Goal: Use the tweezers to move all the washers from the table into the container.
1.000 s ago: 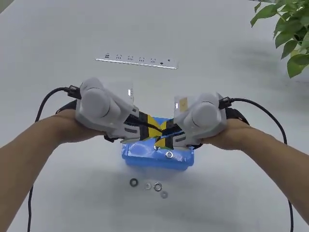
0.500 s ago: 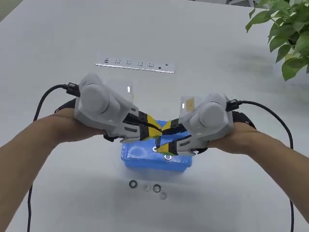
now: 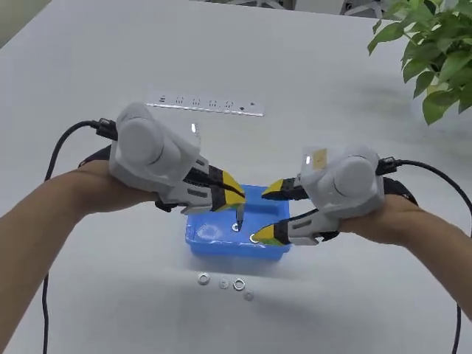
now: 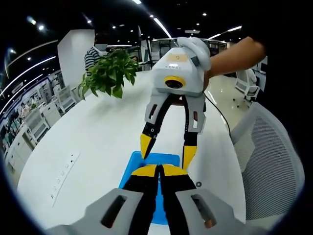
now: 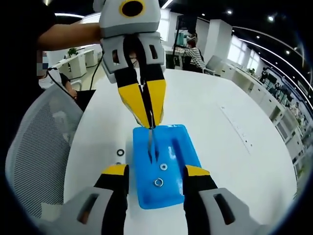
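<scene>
Yellow-tipped jaws of the left gripper are pinched on the tweezers. The tweezer tips point down inside the blue container, near two washers lying on its floor. The right gripper faces it across the container, jaws spread wide and holding nothing. Four loose washers lie in a row on the white table, just beside the container's near wall.

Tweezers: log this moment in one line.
left gripper shut on tweezers; right gripper open; tips over container; two washers inside; four on table
</scene>
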A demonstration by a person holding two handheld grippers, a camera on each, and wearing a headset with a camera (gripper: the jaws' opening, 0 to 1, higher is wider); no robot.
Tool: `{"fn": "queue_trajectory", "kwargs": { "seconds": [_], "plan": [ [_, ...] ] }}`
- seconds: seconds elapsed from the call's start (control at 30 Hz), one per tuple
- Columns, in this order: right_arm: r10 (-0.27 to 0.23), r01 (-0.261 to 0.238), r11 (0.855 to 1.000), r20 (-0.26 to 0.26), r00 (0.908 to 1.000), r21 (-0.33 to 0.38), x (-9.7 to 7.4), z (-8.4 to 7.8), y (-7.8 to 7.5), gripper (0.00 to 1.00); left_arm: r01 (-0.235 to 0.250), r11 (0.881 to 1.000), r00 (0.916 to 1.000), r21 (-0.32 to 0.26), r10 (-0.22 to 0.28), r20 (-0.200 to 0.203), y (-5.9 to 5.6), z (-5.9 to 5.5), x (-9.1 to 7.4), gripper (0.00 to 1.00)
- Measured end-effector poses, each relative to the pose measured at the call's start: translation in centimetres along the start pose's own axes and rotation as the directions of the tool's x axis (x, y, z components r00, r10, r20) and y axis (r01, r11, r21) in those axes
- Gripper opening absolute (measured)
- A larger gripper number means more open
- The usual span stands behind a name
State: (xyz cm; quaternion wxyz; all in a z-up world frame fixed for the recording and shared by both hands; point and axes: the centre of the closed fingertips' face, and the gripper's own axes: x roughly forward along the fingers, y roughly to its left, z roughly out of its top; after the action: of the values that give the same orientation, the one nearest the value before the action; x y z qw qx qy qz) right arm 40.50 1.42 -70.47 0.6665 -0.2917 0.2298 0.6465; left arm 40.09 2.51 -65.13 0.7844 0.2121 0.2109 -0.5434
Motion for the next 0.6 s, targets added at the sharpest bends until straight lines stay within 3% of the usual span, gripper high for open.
{"fn": "queue_trajectory", "kwargs": {
  "seconds": [0.6],
  "plan": [
    [-0.032, 0.03, 0.998, 0.052, 0.9981, 0.046, -2.5, -1.2, 1.5, 0.63, 0.017, 1.0, 0.9998, 0.002, -0.017, 0.001, -1.9, 0.9, -0.6, 0.05]
  ]
}}
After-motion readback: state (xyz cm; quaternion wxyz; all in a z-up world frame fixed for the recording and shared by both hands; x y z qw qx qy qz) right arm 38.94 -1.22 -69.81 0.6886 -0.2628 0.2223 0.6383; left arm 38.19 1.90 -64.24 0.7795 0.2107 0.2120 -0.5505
